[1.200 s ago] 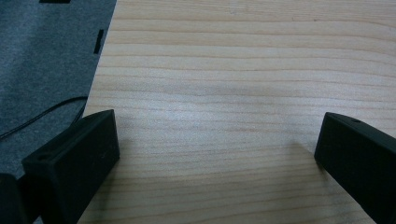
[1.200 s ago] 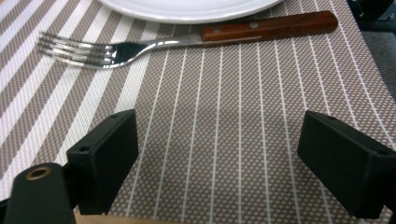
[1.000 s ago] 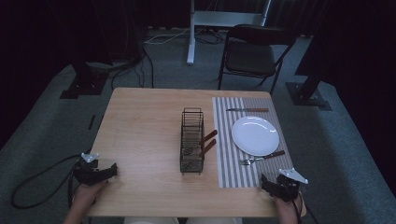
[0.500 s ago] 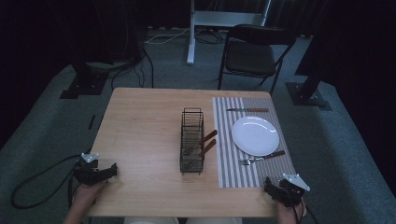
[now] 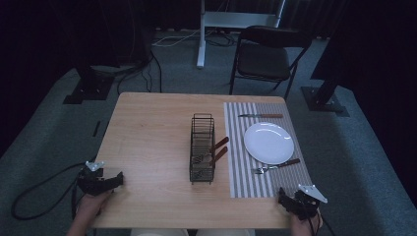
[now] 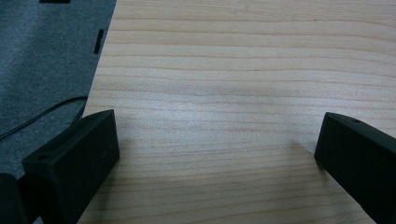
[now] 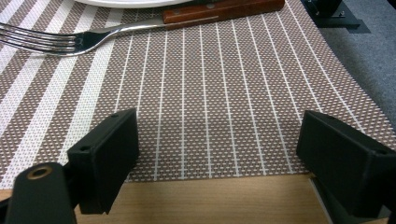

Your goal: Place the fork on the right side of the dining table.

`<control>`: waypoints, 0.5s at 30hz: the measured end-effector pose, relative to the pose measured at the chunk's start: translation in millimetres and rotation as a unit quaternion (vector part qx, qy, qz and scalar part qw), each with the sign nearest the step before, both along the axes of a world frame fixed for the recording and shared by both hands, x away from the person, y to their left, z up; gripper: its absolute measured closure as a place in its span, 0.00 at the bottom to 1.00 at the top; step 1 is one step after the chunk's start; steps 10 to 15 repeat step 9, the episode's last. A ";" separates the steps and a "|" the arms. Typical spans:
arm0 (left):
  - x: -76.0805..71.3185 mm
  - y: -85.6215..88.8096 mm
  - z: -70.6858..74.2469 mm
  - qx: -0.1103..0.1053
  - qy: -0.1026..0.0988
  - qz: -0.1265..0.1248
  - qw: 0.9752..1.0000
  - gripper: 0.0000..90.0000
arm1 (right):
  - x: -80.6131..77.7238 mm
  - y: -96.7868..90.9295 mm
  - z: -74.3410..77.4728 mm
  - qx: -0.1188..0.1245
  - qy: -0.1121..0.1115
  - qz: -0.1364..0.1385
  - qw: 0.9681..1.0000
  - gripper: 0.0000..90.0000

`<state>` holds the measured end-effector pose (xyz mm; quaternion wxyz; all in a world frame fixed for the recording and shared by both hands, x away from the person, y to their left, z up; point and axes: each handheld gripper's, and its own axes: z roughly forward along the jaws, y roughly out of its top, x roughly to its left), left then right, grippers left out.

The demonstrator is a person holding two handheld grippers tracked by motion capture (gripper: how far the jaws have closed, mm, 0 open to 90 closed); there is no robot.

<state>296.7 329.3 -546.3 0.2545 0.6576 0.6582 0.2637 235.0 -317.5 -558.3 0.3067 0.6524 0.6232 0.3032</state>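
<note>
Table [image 5: 152,147]: pale wood, grain running lengthwise, sitting on grey carpet [image 5: 59,113] in a dim room. A black folding chair [image 5: 265,56] is standing beyond the far edge, with a white stand [image 5: 201,34] and loose cables [image 5: 142,64] behind it.

A striped woven mat [image 5: 241,177] is covering the right part of the table. A round white plate [image 5: 269,142] is lying on it, a knife [image 5: 260,116] beyond the plate, and a fork [image 7: 70,39] on the near side, metal tines, reddish wood handle. The fork's handle is running under or against the plate rim; cannot tell which. In the right gripper view the plate is cut off at the top edge.

A black wire rack [image 5: 202,147] is standing mid-table, just left of the mat. Two wood-handled pieces are leaning out of its right side; what is lying in its bottom is too dark to make out.

Left gripper [image 6: 217,149] is hovering over bare wood at the near left corner, jaws wide apart, nothing between them. Right gripper [image 7: 217,154] is hovering at the mat's near edge, jaws wide apart, empty, the fork well ahead of it. Jaws: matte black, blocky.
</note>
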 end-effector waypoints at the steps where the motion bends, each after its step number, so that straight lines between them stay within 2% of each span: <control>1: 0.0 0.0 0.0 0.000 0.000 0.000 1.000 0.00 | 0.0 0.0 0.0 0.000 0.000 0.000 1.000 0.14; 15: 0.0 0.0 0.0 0.000 0.000 0.000 1.000 0.00 | 0.5 -0.2 0.2 0.000 0.001 0.000 1.000 0.14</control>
